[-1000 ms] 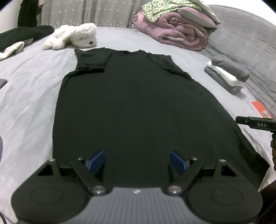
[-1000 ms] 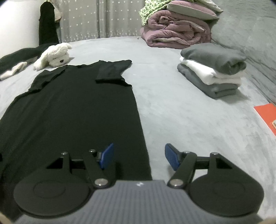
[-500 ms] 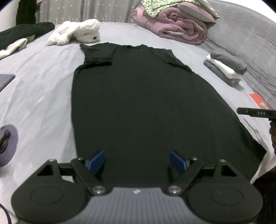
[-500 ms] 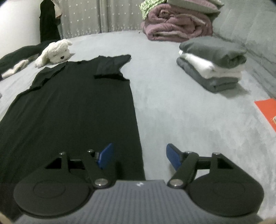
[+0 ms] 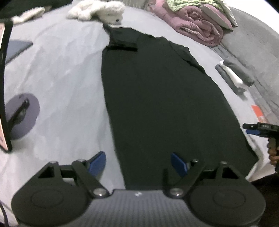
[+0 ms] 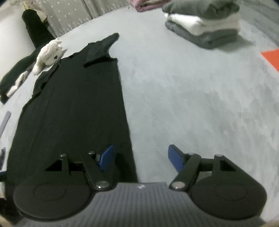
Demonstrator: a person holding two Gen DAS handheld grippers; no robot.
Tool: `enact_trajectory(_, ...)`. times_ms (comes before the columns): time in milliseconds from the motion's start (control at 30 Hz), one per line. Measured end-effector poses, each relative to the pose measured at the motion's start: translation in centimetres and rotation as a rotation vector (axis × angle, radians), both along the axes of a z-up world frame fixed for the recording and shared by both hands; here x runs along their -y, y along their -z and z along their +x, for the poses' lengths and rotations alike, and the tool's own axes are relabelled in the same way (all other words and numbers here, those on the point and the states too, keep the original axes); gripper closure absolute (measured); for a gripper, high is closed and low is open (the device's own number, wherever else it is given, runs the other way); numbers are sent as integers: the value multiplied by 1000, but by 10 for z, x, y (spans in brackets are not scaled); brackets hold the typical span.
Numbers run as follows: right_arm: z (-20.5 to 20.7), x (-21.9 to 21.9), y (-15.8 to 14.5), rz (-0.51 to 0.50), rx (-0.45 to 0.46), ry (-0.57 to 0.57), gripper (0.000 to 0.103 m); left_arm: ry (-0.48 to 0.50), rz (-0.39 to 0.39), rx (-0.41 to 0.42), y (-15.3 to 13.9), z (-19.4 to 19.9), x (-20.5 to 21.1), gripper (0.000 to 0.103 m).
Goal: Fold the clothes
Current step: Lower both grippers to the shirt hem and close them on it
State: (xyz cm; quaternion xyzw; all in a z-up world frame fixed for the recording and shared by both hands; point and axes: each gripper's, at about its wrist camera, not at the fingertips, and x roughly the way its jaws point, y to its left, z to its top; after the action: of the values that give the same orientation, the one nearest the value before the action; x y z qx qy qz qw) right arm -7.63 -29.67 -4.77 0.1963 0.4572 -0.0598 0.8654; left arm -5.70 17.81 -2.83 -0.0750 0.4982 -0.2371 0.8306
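From the left wrist, our left gripper has slid leftward: a second ago both pads sat over the dress, now they straddle its left edge, jaws closing yet gripping nothing. One dress lies flat on the bed, with one plush toy and one folded stack of three pieces.

From the right wrist, our right gripper has shifted too; the stack sits higher in frame. Its fingers are spread apart, empty, straddling the dress's right edge.
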Motion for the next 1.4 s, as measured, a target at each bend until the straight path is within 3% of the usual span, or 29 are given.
enact_trajectory(200,-19,-4,-2,19,-75,-101,31,46,-68,-78,5,-18,-11,33)
enact_trajectory(333,-38,-3,-2,79,-126,-137,31,39,-166,-174,11,-29,-20,38)
enact_trajectory(533,-58,-11,-7,117,-158,-173,41,38,-225,-265,29,-46,-17,48)
enact_trajectory(700,-70,-3,-5,161,-133,-130,54,18,-262,-314,43,-52,-15,63)
enact_trajectory(900,-82,12,-4,265,-112,-56,72,6,-280,-301,44,-53,-15,78)
enact_trajectory(1033,-87,17,-6,284,-112,-35,81,3,-314,-292,40,-53,-14,85)
enact_trajectory(1100,-89,18,-7,297,-107,-31,90,5,-333,-285,38,-53,-13,87)
enact_trajectory(1400,-90,18,-20,371,-7,-27,94,-22,-429,-214,22,-53,-23,92)
